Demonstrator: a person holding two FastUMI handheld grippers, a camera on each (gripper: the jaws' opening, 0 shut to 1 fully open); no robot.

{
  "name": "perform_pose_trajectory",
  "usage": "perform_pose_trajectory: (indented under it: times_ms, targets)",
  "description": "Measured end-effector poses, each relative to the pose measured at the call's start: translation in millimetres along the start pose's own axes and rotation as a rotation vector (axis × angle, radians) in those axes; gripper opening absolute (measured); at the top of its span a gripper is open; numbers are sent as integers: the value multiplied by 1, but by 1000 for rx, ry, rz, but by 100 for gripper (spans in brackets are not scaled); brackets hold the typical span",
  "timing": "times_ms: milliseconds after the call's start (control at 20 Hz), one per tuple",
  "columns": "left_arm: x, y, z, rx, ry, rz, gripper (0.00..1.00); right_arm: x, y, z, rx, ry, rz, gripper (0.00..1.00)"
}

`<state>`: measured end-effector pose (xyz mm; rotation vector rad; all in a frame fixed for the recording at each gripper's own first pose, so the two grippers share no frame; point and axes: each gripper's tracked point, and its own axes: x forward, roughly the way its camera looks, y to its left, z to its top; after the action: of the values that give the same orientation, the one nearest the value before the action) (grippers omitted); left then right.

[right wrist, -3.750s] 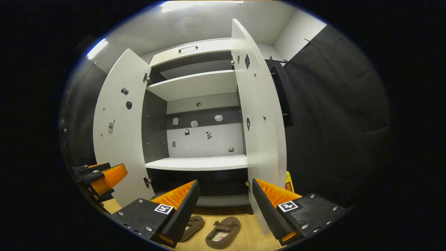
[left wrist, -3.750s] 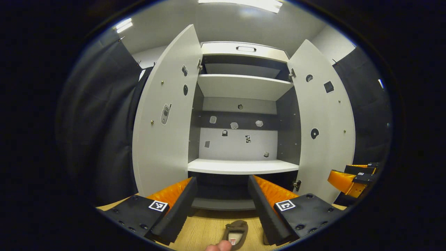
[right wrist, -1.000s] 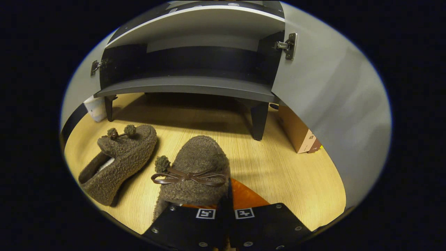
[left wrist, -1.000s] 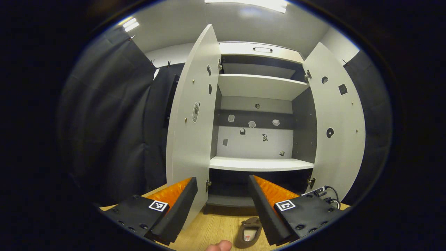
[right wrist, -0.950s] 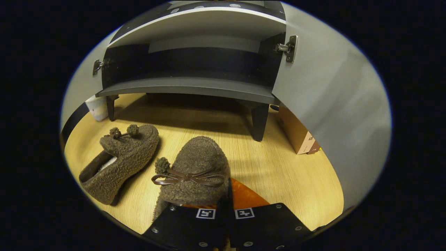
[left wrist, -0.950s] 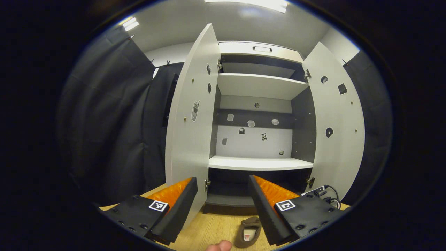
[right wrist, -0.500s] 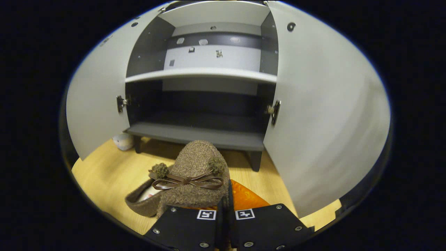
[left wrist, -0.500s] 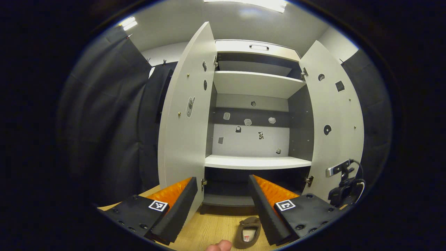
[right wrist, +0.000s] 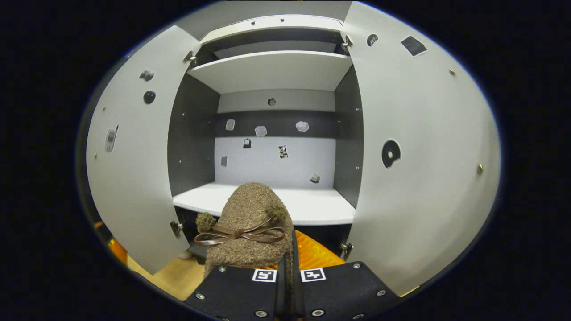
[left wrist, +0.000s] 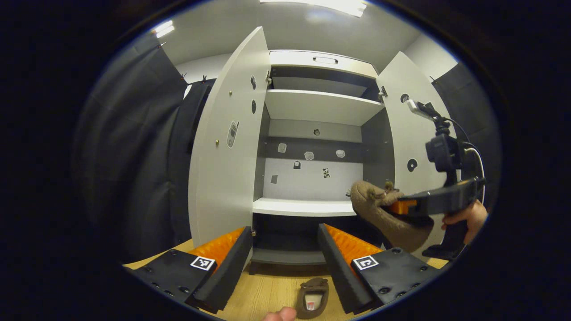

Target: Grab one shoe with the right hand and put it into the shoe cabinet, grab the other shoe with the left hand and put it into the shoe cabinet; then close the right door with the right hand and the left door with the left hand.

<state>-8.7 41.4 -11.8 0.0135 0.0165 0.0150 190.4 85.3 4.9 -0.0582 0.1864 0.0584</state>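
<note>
Brown fuzzy shoe [right wrist: 250,223] pinched in right gripper [right wrist: 289,267], before cabinet [right wrist: 276,71].

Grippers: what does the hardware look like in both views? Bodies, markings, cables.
Left gripper: two long wedge-shaped fingers on black plates with screws, each plate bearing a square black-and-white tag. Right gripper has the same plates and tags. From the left gripper view, the right gripper is a black pistol-grip frame with a small camera on a stalk and looping dark cable. No sleeve visible.

Staged test booth, not a real home — I see black cloth [left wrist: 134,147] hung all round, a lone shoe cabinet [left wrist: 312,107] dotted with stickers [right wrist: 261,130], wood-look floor [left wrist: 267,292], strip lights [left wrist: 321,4] overhead.
</note>
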Motion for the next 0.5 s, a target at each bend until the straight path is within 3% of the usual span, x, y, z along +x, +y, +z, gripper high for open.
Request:
perform_pose_trajectory:
  times_ms: [300,350,500]
  targets:
    - [6,1,-1,47,0,4,99,105,1,74,-111,-51,-39,5]
    - [6,0,-1,51,4,2,96,127,-3,75,-125,-35,-48,5]
    - [5,-4,-4,54,18,1,99,185,-25,49,-159,109,-121,5]
